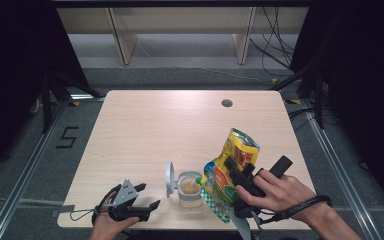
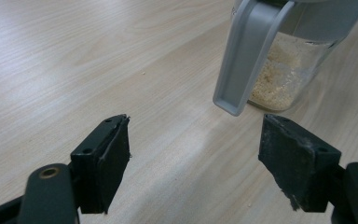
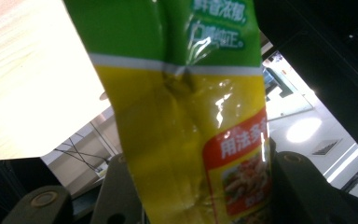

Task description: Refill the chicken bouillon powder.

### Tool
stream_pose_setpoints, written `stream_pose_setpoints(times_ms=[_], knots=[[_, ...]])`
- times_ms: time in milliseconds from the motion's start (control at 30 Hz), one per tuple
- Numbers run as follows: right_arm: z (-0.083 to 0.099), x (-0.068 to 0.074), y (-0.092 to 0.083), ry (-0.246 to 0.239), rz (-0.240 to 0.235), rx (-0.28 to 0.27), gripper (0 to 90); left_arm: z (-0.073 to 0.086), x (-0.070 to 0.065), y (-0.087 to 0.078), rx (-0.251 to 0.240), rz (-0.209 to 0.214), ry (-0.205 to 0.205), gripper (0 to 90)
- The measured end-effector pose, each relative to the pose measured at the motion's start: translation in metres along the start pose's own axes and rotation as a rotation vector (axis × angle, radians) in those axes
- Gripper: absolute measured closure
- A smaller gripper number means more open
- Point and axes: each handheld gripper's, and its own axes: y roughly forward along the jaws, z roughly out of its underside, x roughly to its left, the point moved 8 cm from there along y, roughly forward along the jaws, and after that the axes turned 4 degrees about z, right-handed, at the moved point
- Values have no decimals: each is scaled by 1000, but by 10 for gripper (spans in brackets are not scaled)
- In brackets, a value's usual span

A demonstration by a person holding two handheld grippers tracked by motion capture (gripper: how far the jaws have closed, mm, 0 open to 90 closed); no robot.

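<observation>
A small clear jar (image 1: pixel 190 189) of beige granules stands near the table's front edge, its grey flip lid (image 1: pixel 170 179) swung open to the left. Just right of it, my right gripper (image 1: pixel 255 164) is shut on a yellow and green seasoning bag (image 1: pixel 228 172), which hangs tilted with its lower end beside the jar's mouth. In the right gripper view the bag (image 3: pixel 182 116) runs up between the two jaws of that gripper (image 3: pixel 205 186). My left gripper (image 1: pixel 150 196) rests open at the front left. Its own view shows the gripper (image 2: pixel 196 154) holding nothing, a short way from the jar (image 2: pixel 279 79) and lid (image 2: pixel 242 60).
The light wooden table (image 1: pixel 155 130) has a round cable hole (image 1: pixel 226 103) at the back right. Beyond the far edge stand shelf legs and loose cables on a grey floor. Dark curtains flank both sides.
</observation>
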Motion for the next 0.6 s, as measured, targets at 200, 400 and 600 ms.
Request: stream_pose_setpoints(times_ms=[200,400,600], knots=[[1,0,-1,-2,-4,0,617,0,0,0,2,4,-2,242],[0,1,0,-1,-5,-3,619,0,0,0,-2,3,0,242],[-1,-1,-1,3,6,-3,621,0,-1,0,-3,1,-15,241]])
